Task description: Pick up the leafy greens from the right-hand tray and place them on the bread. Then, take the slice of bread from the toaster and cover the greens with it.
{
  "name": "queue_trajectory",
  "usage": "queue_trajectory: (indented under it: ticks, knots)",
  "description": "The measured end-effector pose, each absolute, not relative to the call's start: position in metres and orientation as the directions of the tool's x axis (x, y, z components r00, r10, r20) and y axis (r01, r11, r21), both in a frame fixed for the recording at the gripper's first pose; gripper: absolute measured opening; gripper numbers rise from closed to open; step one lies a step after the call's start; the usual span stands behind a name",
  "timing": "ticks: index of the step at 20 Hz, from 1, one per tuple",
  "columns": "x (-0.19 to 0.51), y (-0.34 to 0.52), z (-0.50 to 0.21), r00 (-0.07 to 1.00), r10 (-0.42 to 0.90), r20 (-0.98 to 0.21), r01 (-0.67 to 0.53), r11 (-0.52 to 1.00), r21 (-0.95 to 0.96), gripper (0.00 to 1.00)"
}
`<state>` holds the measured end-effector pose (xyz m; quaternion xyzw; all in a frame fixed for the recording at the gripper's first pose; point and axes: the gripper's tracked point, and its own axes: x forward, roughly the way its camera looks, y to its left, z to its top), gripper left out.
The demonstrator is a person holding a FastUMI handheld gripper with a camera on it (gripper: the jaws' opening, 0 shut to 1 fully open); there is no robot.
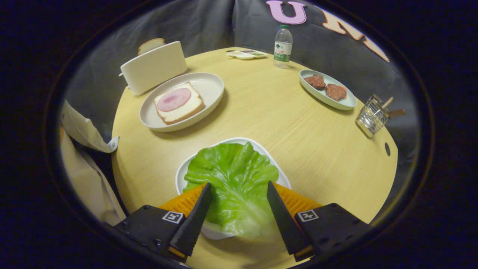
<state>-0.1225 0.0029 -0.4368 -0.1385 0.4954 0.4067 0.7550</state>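
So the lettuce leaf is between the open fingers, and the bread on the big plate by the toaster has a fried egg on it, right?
Not quite. In the gripper view the bread on the big plate by the toaster carries a pink round slice of ham, not a fried egg. The rest holds: the lettuce leaf lies between the open fingers of the gripper.

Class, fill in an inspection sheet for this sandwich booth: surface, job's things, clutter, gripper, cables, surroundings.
Surface: round wooden table.
Job's things: lettuce leaf on white tray; bread with ham on plate; bread slice standing in toaster.
Clutter: water bottle, plate of meat patties, wire basket, small dish.
Gripper: gripper open, fingers either side of the leaf.
Cables: nothing seen.
Surroundings: dark cloth wall; a sleeve beside the table.
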Motion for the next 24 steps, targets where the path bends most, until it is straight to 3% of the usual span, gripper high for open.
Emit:
queue_trajectory:
  ticks: [12, 24]
  knots:
    - [-0.134, 0.018, -0.425, 0.178, 0.497, -0.849, -0.768, 0.609, 0.195, 0.04]
    - [-0.119, 0.032, -0.368, 0.317, 0.456, -0.831, -0.727, 0.68, 0.095, 0.04]
